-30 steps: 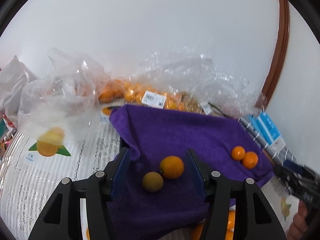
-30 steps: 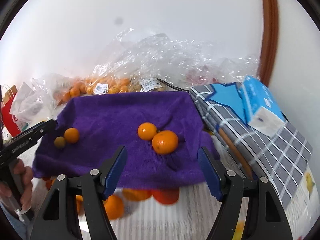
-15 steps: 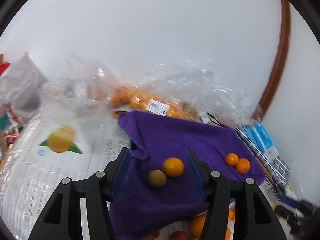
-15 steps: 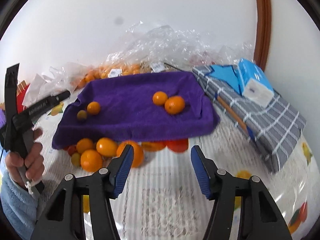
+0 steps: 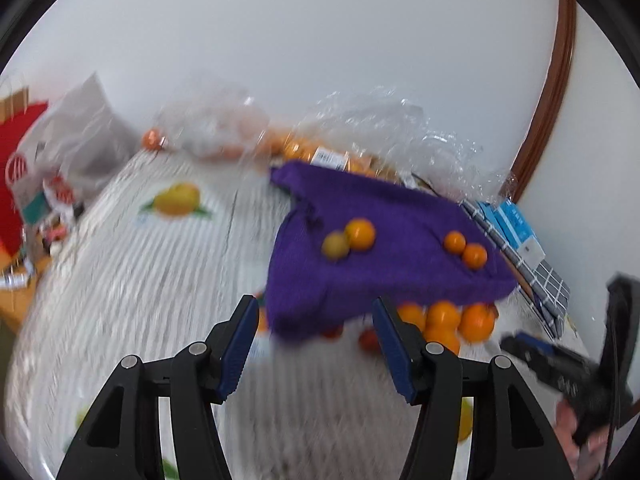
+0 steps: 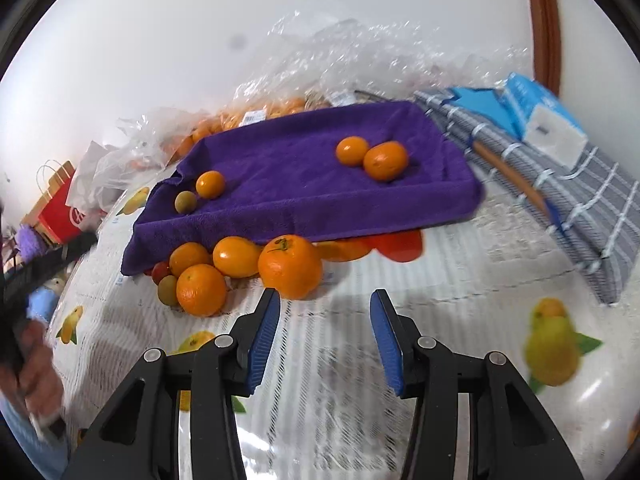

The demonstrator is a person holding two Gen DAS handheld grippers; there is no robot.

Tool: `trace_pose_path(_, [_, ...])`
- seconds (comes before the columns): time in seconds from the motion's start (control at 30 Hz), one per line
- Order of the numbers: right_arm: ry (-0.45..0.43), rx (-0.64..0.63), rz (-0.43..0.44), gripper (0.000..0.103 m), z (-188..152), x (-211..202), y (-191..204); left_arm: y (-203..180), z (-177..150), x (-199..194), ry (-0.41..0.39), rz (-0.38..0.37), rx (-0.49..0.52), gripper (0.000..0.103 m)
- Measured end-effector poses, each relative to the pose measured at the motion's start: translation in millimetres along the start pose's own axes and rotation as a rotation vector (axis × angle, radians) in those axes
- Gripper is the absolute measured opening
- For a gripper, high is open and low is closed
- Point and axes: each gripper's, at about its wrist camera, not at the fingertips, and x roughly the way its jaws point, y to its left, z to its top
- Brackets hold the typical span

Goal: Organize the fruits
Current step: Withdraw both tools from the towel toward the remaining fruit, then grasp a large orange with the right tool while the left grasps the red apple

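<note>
A purple towel [image 6: 304, 184] lies raised over something on the table; it also shows in the left wrist view [image 5: 384, 236]. On it sit two oranges [image 6: 384, 160] at the right and an orange [image 6: 210, 184] with a small green fruit [image 6: 185, 201] at the left. A heap of oranges [image 6: 289, 266] and small fruits lies at the towel's front edge, part under it. My right gripper [image 6: 324, 340] is open and empty, just in front of the heap. My left gripper [image 5: 312, 352] is open and empty, short of the towel's front corner.
Clear plastic bags holding oranges [image 6: 256, 116] lie behind the towel. A grey checked cloth [image 6: 576, 200] with a blue tissue pack [image 6: 548, 120] lies to the right. A red paper bag [image 6: 60, 208] stands at the far left. The tablecloth [image 6: 440, 300] has fruit prints.
Both grippers have pulled back from the towel toward the table's front. The heap of oranges under the towel's front edge has come into view. Both stay open.
</note>
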Motion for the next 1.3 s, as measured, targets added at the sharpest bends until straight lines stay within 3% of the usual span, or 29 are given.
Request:
trace_pose_path(0.1, [0.009, -0.021, 0.019, 0.048, 3.4, 11.2, 7.3, 6.1, -9.3, 8.4, 0.043, 0.031, -0.010, 0.057])
trace_pose_path(0.2, [0.007, -0.048, 0.011, 0.049, 9.8, 17.2, 13.9, 9.3, -7.9, 10.3, 0.041, -0.009, -0.041, 0.057])
trace_pose_path(0.33, [0.025, -0.050, 0.028, 0.050, 17.1, 28.1, 18.8, 15.4, -11.2, 16.2, 0.074, 0.010, -0.062, 0.057])
trace_pose_path(0.53, [0.067, -0.069, 0.039, 0.050, 20.0, 45.7, 26.2, 25.6, -8.7, 12.4, 0.057, -0.018, -0.124, 0.057])
trace_pose_path(0.67, [0.058, -0.082, 0.018, 0.043, 19.6, 47.2, 27.5, 24.3, -8.2, 13.2, 0.060, -0.028, -0.122, 0.057])
trace_pose_path(0.93, [0.013, -0.079, 0.004, 0.043, 10.6, 25.7, 13.6, 12.1, -13.5, 19.2, 0.096, -0.023, -0.058, 0.057])
trace_pose_path(1.1, [-0.017, -0.131, -0.069, 0.043, -0.7, 3.6, -5.7, -7.8, -18.7, 25.0, 0.151, -0.089, 0.001, 0.055])
trace_pose_path(1.23, [-0.033, -0.119, -0.105, 0.043, -10.1, -10.8, -25.5, -22.2, -14.1, 33.2, 0.186, -0.163, -0.068, 0.051])
trace_pose_path(1.3, [-0.028, -0.071, -0.068, 0.043, -11.7, -14.0, -37.7, -30.2, -11.1, 40.6, 0.196, -0.165, -0.082, 0.050])
